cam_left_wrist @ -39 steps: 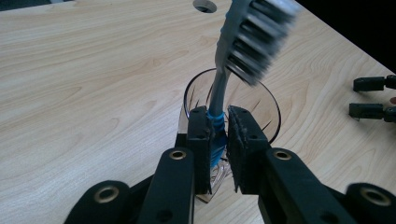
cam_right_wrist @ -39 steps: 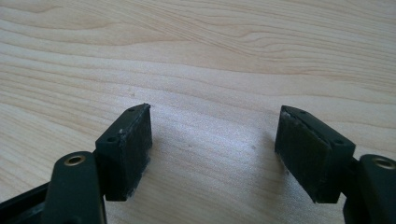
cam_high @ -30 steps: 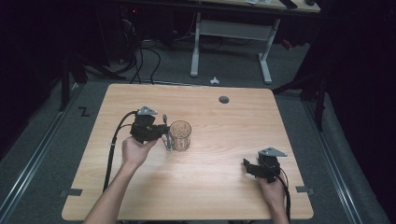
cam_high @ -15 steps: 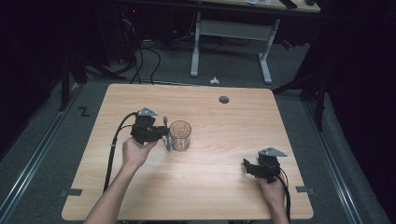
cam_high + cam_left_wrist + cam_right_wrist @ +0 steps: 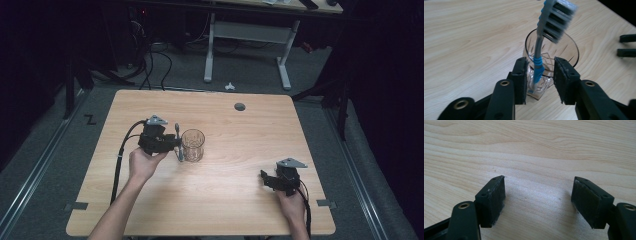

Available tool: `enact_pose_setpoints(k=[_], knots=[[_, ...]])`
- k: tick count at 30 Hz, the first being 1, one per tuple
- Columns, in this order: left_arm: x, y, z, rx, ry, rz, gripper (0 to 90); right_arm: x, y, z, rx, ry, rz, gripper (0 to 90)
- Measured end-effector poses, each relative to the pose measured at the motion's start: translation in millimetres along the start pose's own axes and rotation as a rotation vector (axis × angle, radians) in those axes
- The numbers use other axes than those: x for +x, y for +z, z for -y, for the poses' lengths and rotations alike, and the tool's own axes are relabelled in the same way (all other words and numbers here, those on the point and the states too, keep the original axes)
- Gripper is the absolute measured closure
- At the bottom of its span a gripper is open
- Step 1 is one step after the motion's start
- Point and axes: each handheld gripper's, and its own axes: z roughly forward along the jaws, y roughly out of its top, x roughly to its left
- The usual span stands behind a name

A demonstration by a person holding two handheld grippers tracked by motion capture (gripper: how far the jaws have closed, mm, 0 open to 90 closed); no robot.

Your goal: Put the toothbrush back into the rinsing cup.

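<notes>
A clear cut-glass tumbler point(image 5: 193, 145) stands upright left of the middle of the wooden table point(image 5: 240, 150). A grey and blue toothbrush point(image 5: 177, 131) stands head up against the tumbler's left outer side. In the left gripper view the toothbrush point(image 5: 537, 50) rises between the jaws in front of the tumbler point(image 5: 560, 51), its head blurred. My left gripper point(image 5: 175, 144) point(image 5: 540, 75) has just been opening. Its pads stand apart, the handle close to one and clear of the other. My right gripper point(image 5: 265, 179) point(image 5: 539, 197) rests open low at the front right, with bare wood between its pads.
A dark round grommet hole point(image 5: 240, 106) sits near the table's far edge. Beyond it, a white desk frame point(image 5: 245, 35) and cables point(image 5: 155, 60) are on the grey floor. The right gripper's jaws point(image 5: 627, 45) show far off in the left gripper view.
The left gripper's jaws have parted from the toothbrush handle. Both hands, the tumbler and the right gripper stay where they were.
</notes>
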Motion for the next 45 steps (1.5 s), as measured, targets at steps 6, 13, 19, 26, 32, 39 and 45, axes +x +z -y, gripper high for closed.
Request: enact_pose_setpoints(k=[6, 13, 19, 26, 32, 39, 45], knots=[[0.1, -5.6, 2.3, 0.005, 0.021, -0.038, 56.6, 0.0, 0.0, 0.0, 0.000, 0.000, 0.000, 27.5], [0.6, -14.2, 6.5, -0.016, 0.026, -0.046, 52.8, 0.0, 0.0, 0.0, 0.000, -0.001, 0.000, 27.5], [4.7, -22.2, 10.6, -0.032, 0.011, -0.057, 51.8, -0.1, 0.0, 0.0, 0.000, -0.001, 0.000, 27.5], [8.0, -30.8, 14.4, -0.044, 0.008, -0.058, 50.7, -0.1, 0.0, 0.0, 0.000, -0.001, 0.000, 27.4], [9.4, -37.6, 17.7, -0.050, 0.006, -0.067, 50.0, 0.0, 0.0, 0.0, 0.000, 0.000, 0.000, 27.5], [9.4, -43.1, 18.6, -0.064, 0.007, -0.071, 49.5, 0.0, 0.0, 0.0, 0.000, 0.000, 0.000, 27.5], [9.1, -49.6, 20.4, -0.074, 0.011, -0.086, 49.4, -0.1, 0.0, 0.0, 0.000, -0.001, 0.000, 27.5]])
